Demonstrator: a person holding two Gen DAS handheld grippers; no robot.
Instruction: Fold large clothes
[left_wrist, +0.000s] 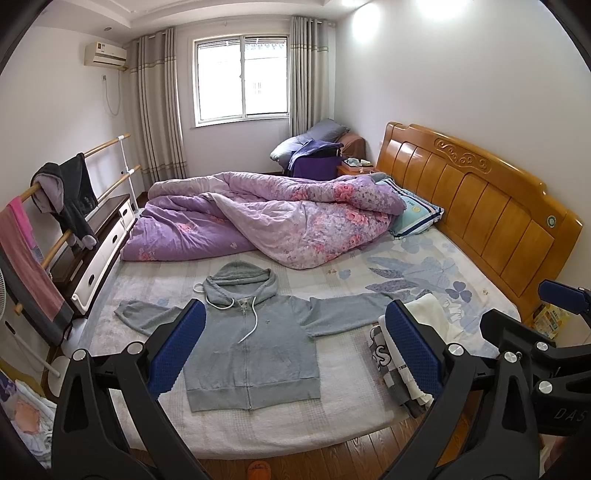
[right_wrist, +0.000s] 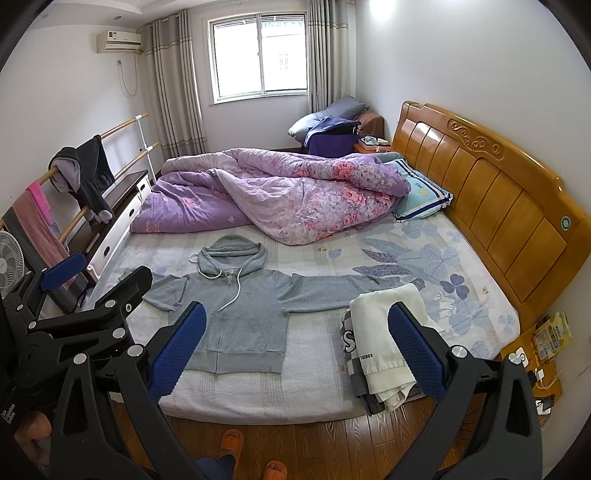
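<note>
A grey zip hoodie (left_wrist: 255, 339) lies flat on the bed, front up, both sleeves spread out, hood toward the quilt; it also shows in the right wrist view (right_wrist: 247, 314). My left gripper (left_wrist: 295, 347) is open and empty, held above the bed's near edge in front of the hoodie. My right gripper (right_wrist: 295, 350) is open and empty, held above the near edge, right of the hoodie's body. The left gripper also shows at the left in the right wrist view (right_wrist: 92, 295). Neither touches the cloth.
A stack of folded clothes (right_wrist: 380, 350) with a white garment on top lies at the hoodie's right. A rumpled purple floral quilt (right_wrist: 280, 195) fills the far half of the bed. A wooden headboard (right_wrist: 498, 192) is at right, a clothes rail (right_wrist: 92, 199) at left.
</note>
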